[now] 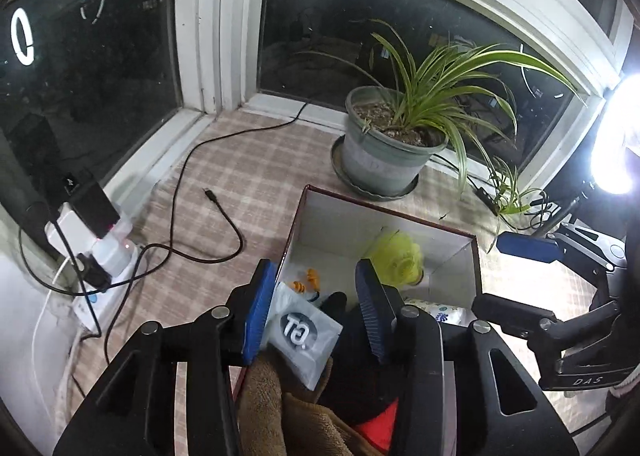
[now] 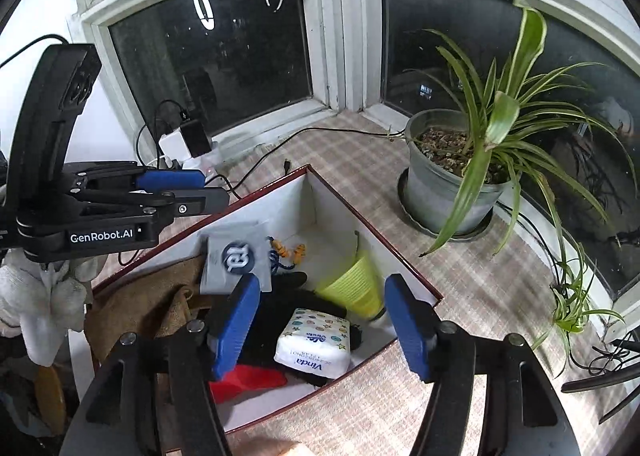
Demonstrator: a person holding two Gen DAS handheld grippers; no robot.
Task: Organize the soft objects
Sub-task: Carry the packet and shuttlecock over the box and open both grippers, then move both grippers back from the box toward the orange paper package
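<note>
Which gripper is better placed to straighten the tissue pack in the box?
Probably the right gripper. Its open jaws hang directly over the Vinda tissue pack, framing it. The left gripper sits over the grey pouch, with the tissue pack off to its side.

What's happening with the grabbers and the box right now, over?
Both grippers, left and right, open, empty, over box. Yellow cup blurred inside. Nothing blocking.

Left gripper (image 2: 176, 192) body: white text "GenRobot.AI".
Right gripper (image 1: 516, 276) body: small letters "DAS".
Tissue pack (image 2: 314, 342): blue brand "Vinda", upside down; the digits under it are too small to read.
Grey pouch (image 2: 236, 260): round logo, letters unclear.
</note>
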